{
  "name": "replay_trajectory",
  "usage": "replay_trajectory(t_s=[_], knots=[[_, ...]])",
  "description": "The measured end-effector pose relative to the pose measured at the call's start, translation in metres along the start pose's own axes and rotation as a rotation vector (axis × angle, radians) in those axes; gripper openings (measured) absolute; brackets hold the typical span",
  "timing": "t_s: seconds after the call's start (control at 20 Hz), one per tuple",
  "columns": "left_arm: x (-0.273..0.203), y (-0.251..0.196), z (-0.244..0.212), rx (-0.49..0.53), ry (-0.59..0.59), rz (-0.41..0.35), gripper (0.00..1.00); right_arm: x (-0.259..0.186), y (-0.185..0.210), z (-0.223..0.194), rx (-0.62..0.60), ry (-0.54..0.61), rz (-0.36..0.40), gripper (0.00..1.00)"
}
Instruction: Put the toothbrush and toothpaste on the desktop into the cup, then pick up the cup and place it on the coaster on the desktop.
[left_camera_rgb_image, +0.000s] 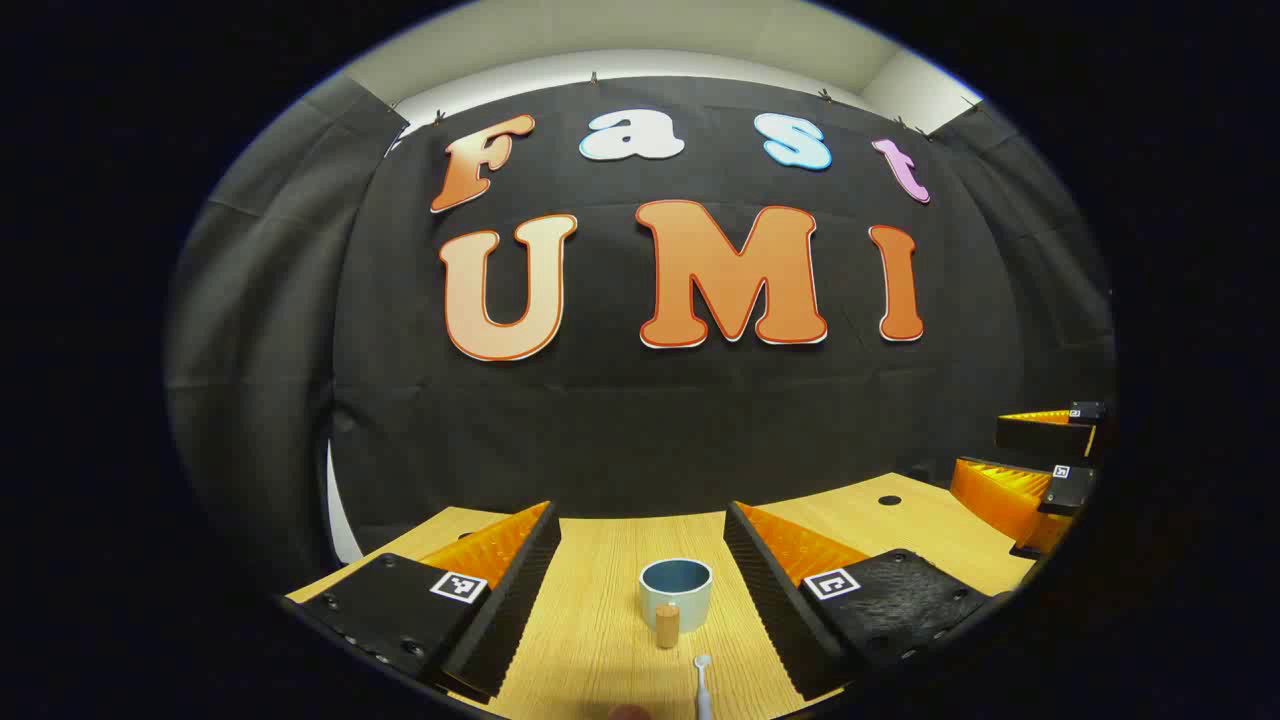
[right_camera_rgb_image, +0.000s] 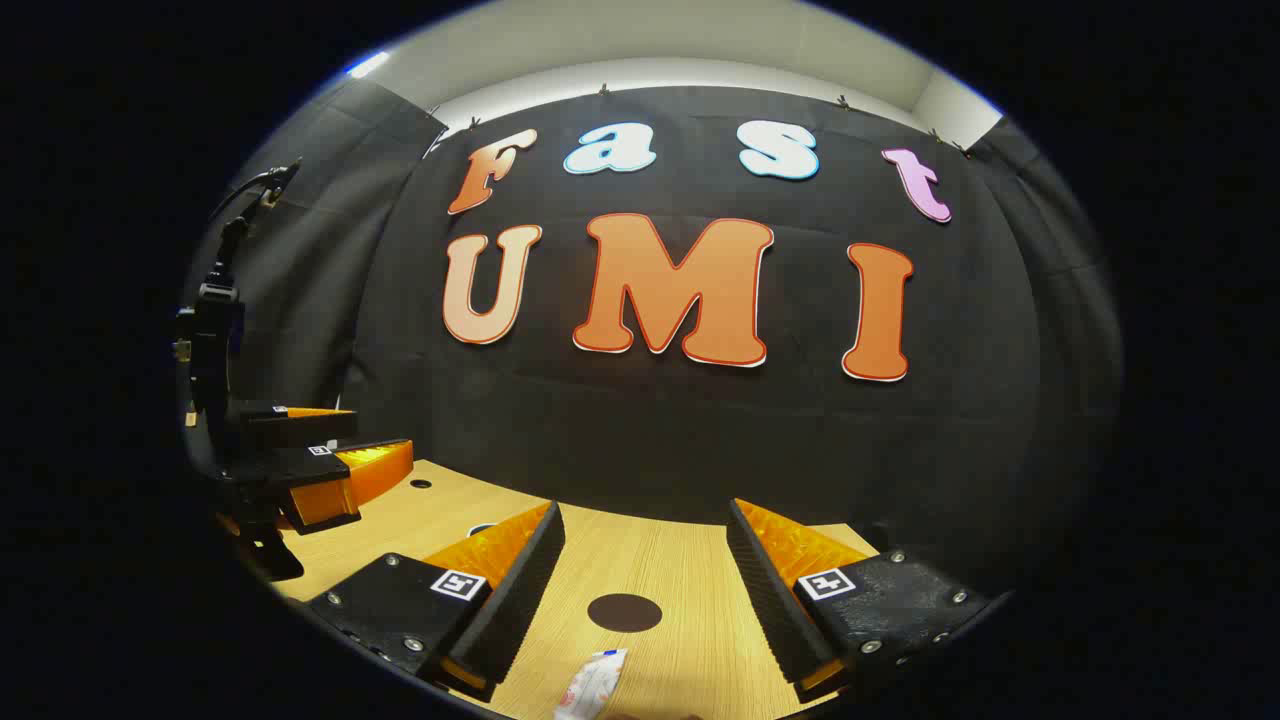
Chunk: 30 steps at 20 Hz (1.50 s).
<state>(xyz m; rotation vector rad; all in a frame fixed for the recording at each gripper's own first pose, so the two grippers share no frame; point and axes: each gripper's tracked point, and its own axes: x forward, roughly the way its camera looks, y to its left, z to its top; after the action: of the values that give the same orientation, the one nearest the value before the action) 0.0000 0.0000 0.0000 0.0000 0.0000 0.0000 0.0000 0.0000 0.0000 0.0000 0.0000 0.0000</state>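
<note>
Okay, left gripper view: left gripper (left_camera_rgb_image: 640, 560) fingers wide apart, nothing held, above the wooden desktop (left_camera_rgb_image: 590, 640). Between them stands the cup (left_camera_rgb_image: 676, 590), pale outside, blue inside, with a small wooden cylinder (left_camera_rgb_image: 667, 625) just in front. Toothbrush (left_camera_rgb_image: 702, 680) head lies near the bottom edge, right of the cylinder. Right gripper view: right gripper (right_camera_rgb_image: 645, 560) also spread apart, empty. Dark round coaster (right_camera_rgb_image: 624, 612) sits between its fingers; toothpaste (right_camera_rgb_image: 592, 685) lies nearer the camera.

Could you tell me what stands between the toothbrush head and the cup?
In the left gripper view, a small upright wooden cylinder stands between the toothbrush and the cup, right by the cup's near wall.
</note>
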Motion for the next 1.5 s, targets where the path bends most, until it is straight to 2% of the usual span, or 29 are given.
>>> replay_trajectory(t_s=[1.0,1.5], knots=[[0.004,-0.013,-0.004,-0.009,0.009,-0.024,0.99,0.007,0.008,-0.022,-0.003,0.060,0.020,0.98],[0.017,-0.016,-0.050,-0.012,0.152,-0.032,0.99,0.013,0.020,-0.070,-0.026,0.183,0.065,0.98]])
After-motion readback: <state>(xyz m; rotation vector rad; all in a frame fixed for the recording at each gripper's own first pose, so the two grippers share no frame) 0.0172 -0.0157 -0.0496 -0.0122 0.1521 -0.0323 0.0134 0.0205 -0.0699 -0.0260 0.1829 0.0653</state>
